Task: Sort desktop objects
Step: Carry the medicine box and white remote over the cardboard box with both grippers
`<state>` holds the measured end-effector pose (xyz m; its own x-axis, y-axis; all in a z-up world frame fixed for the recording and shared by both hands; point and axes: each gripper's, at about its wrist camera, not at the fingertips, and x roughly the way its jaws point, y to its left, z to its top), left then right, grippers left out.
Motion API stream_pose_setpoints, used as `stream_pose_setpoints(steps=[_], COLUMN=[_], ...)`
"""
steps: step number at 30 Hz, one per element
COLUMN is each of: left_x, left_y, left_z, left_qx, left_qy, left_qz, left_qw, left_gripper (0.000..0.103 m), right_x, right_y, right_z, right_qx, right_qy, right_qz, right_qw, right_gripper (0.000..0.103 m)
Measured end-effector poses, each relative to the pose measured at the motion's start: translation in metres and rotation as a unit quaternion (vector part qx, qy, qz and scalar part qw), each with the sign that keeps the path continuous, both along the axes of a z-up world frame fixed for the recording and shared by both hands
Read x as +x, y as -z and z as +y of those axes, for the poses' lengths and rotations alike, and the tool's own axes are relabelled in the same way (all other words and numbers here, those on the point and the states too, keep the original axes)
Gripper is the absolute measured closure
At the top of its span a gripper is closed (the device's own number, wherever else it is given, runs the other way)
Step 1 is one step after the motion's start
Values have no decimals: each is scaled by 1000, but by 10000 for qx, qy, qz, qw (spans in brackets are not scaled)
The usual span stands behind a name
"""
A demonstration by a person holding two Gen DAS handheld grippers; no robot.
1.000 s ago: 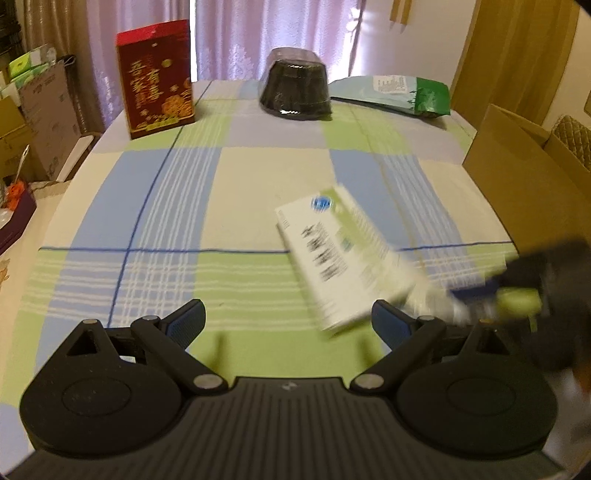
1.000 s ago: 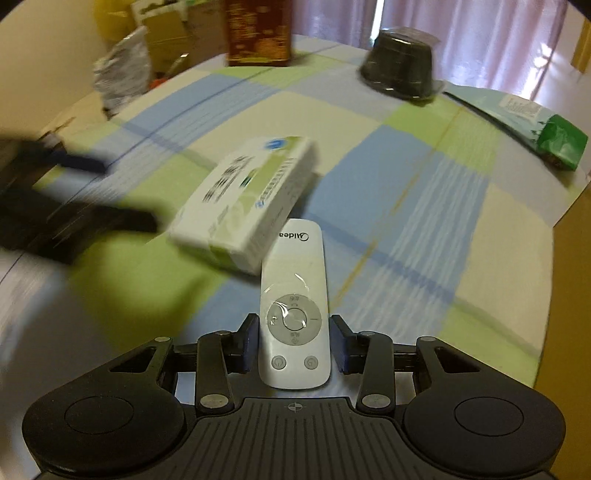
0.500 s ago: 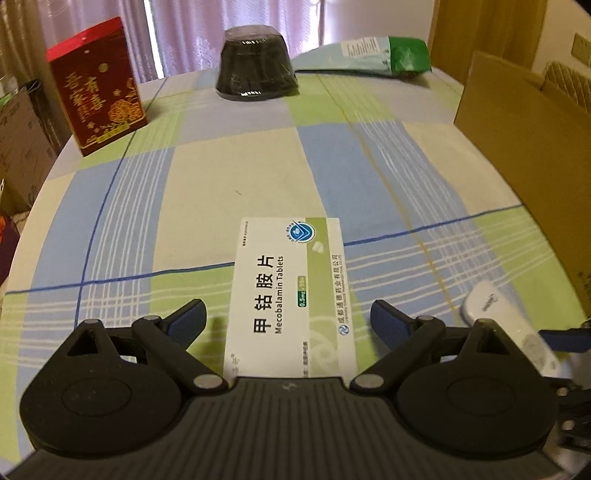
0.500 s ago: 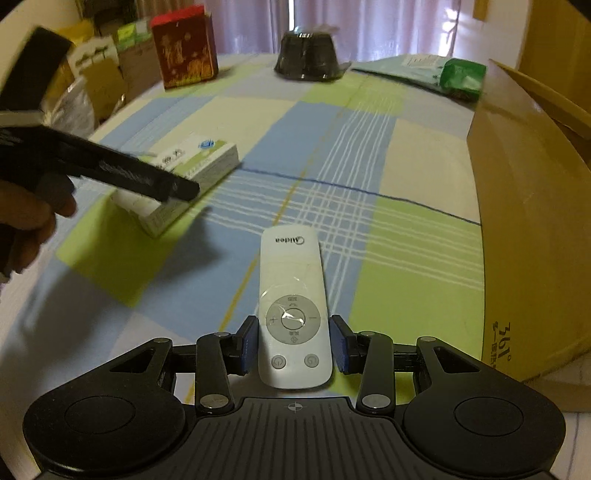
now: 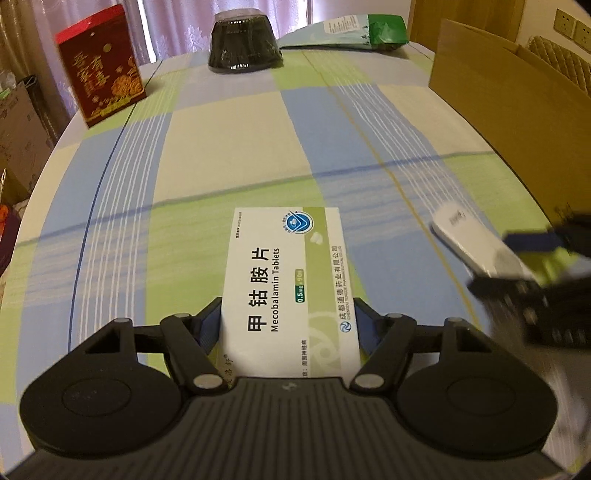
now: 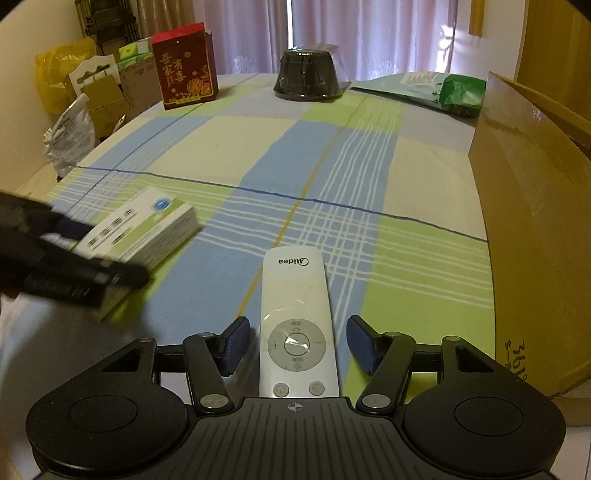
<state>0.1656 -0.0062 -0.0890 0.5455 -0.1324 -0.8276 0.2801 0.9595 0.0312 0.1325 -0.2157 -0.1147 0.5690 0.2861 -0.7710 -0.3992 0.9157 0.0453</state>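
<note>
Far left of the worktop [image 5: 229, 155], under a blue-green checked cloth: red gift box [image 5: 100, 62] standing upright, gold Chinese characters on its face. Black domed container [image 5: 243, 46] sitting at the far edge, centre. Green-and-pale foil pouch [image 5: 351, 31] lying flat beyond it; print too small to read.

Left gripper [image 5: 288, 321]: jaws pressing both long sides of the medicine box [image 5: 291, 273], clenching it at its near end. Box lying flat, reading "Mecobalamin Tablets", "0.5mg", large Chinese characters, and a blue round logo at the far end.

Right gripper [image 6: 295, 345]: jaws standing released, blue pads [image 6: 360, 345] showing a gap on each side of the white remote [image 6: 295, 317]. Remote lying flat between them, pointing away, "Midea" printed at its far end, round button pad sitting level with the pads. Remote lying just right of the medicine box, apart from it.

Far right: cardboard box [image 6: 532, 221] standing open at the worktop edge, close beside the remote; "361°" showing on its lower wall.
</note>
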Motion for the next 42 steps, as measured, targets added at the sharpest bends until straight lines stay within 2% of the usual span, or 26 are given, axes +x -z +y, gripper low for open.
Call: stream_pose_setpoints(steps=[2,3,8,9,17,31,42], left_x=[-4,-3,6,7,-23,-95,-128], left_y=[0,0,1,0,-19,-85,-127], left_z=[0,0,-3,-3,-12,-38,-74], left_qx=[29,45,66,44,147,-89,-215], left_qy=[-6,-4,29,50,240,413,798], left_qz=[-43,-48,-21,-16,-19,-377,-695], left_qw=[10000,10000,10000,10000,9996,9984,9942], left_gripper=[24,23,25,35,36,36,36], right_x=[-2,-2,-7,-9,-33,-92,-130], right_y=[-2,-3,-6,-7,-24,-101,-136], right_z=[0,-1,-5,-5,-15,-59,-95], right_qx=[-108,-94,-79,-79,32,211,376], right_qy=[19,29,69,89,295,872,1351], right_qz=[-32,7,174,205,313,-237,-566], right_qw=[9999,10000,9998,9997,9991,9957,9885], right_gripper=[59,62,63,63,63,63,63])
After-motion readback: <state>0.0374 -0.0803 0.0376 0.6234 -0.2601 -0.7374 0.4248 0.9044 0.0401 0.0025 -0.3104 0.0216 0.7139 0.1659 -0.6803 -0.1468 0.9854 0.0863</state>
